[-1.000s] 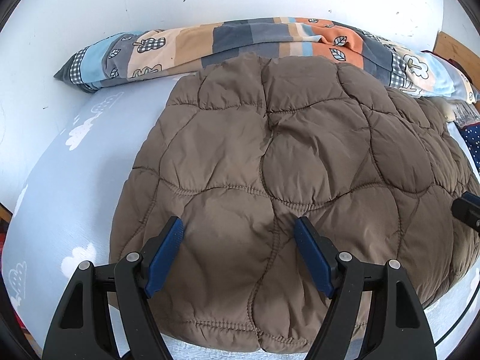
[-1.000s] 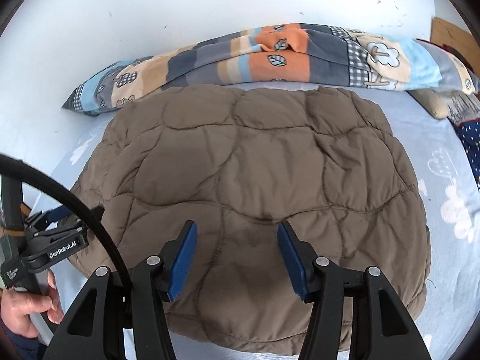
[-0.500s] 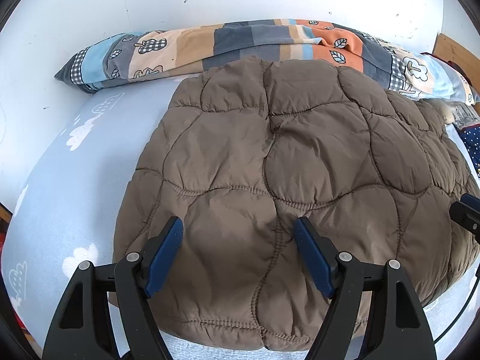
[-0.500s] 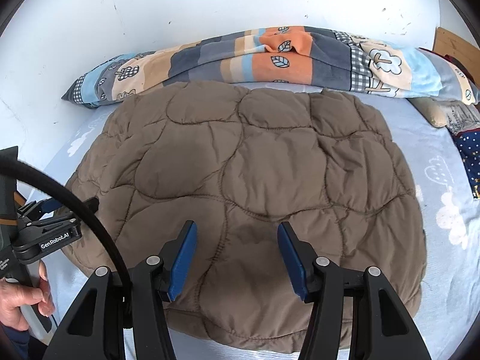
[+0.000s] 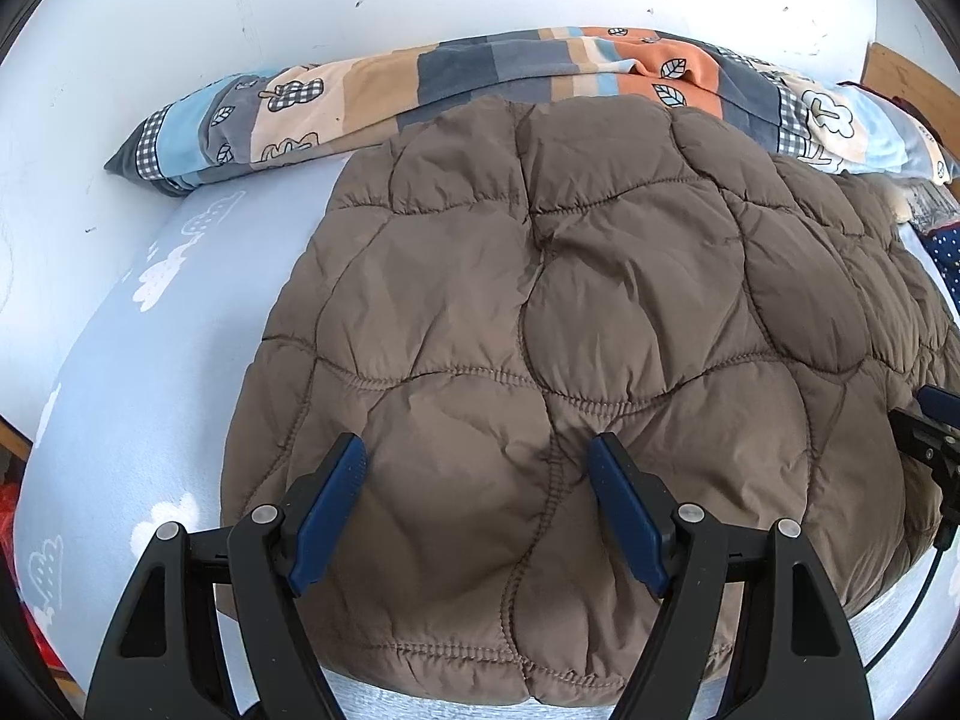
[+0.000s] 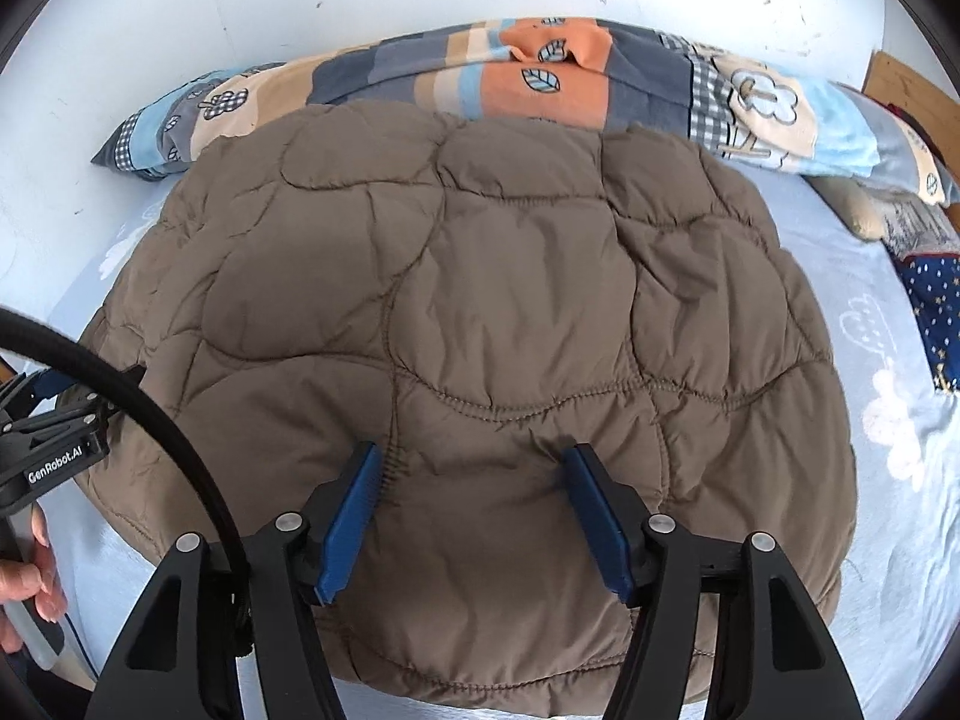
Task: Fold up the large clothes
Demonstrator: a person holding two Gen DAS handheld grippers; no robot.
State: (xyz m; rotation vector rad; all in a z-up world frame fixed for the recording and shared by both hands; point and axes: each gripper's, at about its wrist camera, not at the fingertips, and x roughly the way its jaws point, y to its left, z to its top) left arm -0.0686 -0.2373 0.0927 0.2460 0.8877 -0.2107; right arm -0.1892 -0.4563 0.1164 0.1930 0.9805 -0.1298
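A brown quilted puffer jacket (image 5: 570, 312) (image 6: 480, 300) lies folded into a rounded bundle on the pale blue bed sheet (image 5: 156, 360). My left gripper (image 5: 477, 450) hovers open over the jacket's near left part, nothing between its blue pads. My right gripper (image 6: 471, 459) hangs above the jacket's near middle with its jaws opening and no fabric pinched between them. The left gripper's body (image 6: 48, 444) shows at the left edge of the right wrist view, held by a hand (image 6: 30, 576). A tip of the right gripper (image 5: 930, 426) appears at the right edge of the left wrist view.
A patchwork blanket (image 5: 540, 78) (image 6: 570, 84) in orange, blue and grey is rolled along the white wall behind the jacket. A dark blue starred cloth (image 6: 936, 312) lies at the right. A black cable (image 6: 150, 420) curves across the lower left. Bare sheet (image 6: 900, 450) flanks the jacket.
The right gripper's jaws have spread wider and its view has tipped slightly, so the jacket looks closer. The left gripper has stayed put and open.
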